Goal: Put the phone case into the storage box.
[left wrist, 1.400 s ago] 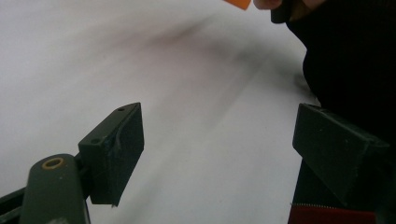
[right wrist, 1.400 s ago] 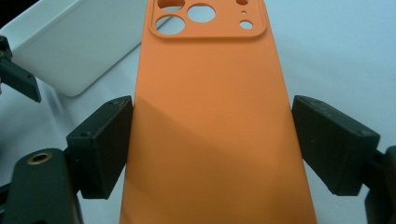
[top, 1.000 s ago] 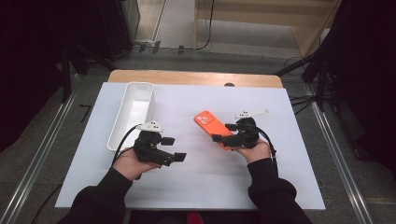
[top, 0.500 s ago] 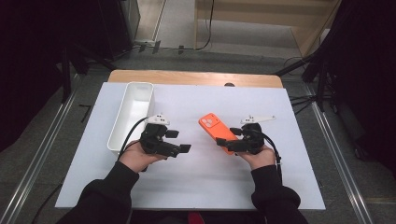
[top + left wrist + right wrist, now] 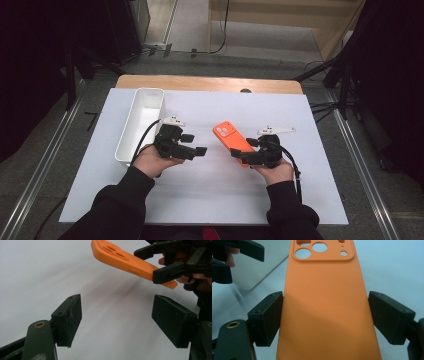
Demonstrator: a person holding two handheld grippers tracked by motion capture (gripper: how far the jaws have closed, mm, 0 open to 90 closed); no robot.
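Orange phone case (image 5: 325, 307) sits between the pads (image 5: 265, 317) of the right gripper (image 5: 250, 152), which are clamped on its two long edges near the plain end; the end with the camera cut-outs projects away from the jaws. In the left gripper view the case (image 5: 130, 262) is lifted clear of the white table (image 5: 320, 165) and tilted, cut-out end higher, with the right gripper (image 5: 160, 265) closed on its lower end. The person's right hand (image 5: 274, 170) carries that gripper, its cable trailing back along the sleeve.

Left of the case, and apart from it, the left gripper (image 5: 197, 150) points toward it. Its pads (image 5: 67, 320) stand apart with bare table between them; they have just been closing somewhat. The left hand (image 5: 152, 162) supports it from below.

Farther left of the case lies a white tray (image 5: 131, 130), long and narrow, just beside the left hand; whether the hand touches its near corner cannot be told from the high view. A pale blurred edge (image 5: 262, 270) in the right gripper view is probably this tray.
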